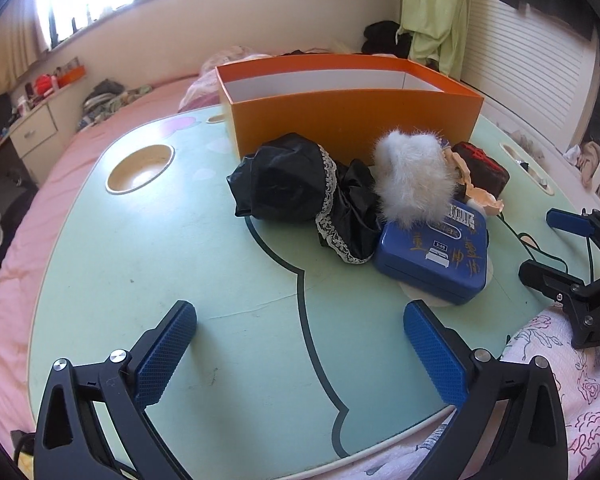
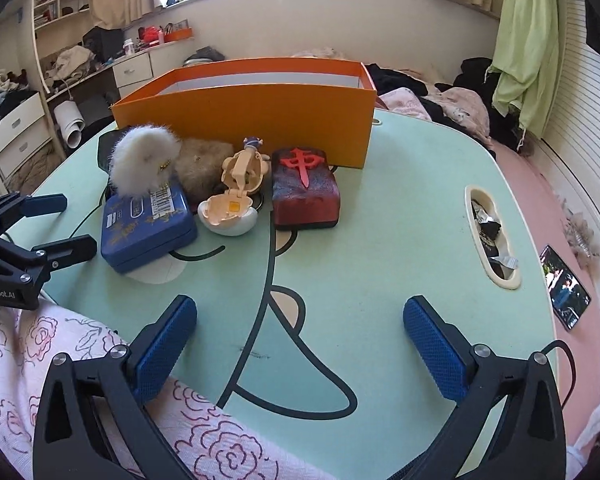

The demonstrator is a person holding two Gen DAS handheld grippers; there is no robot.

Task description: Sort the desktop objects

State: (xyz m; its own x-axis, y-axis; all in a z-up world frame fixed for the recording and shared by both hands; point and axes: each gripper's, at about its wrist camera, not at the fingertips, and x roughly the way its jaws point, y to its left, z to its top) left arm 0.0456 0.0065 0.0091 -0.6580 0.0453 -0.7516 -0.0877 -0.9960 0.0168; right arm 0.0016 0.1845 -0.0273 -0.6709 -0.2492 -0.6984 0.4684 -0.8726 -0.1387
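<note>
An open orange box point(image 1: 352, 120) point(image 2: 260, 116) stands at the back of the mint green table point(image 1: 180, 280) point(image 2: 400, 220). In front of it lie a black lace-trimmed cloth point(image 1: 300, 192), a white fluffy piece point(image 1: 412, 176) point(image 2: 144, 160), a blue tin point(image 1: 436, 256) point(image 2: 148, 224), a cream egg-shaped toy point(image 2: 236, 200) and a red mahjong-tile block point(image 2: 304, 188) point(image 1: 480, 164). My left gripper point(image 1: 300, 320) is open and empty, short of the pile. My right gripper point(image 2: 300, 316) is open and empty, near the table's front edge.
A round cup hole point(image 1: 140, 168) is sunk in the table's left side. An oval slot point(image 2: 492, 236) holds small dark items at the right. A phone point(image 2: 564, 288) lies on the pink bed beside the table. A floral pink cloth point(image 2: 100, 360) covers the front edge.
</note>
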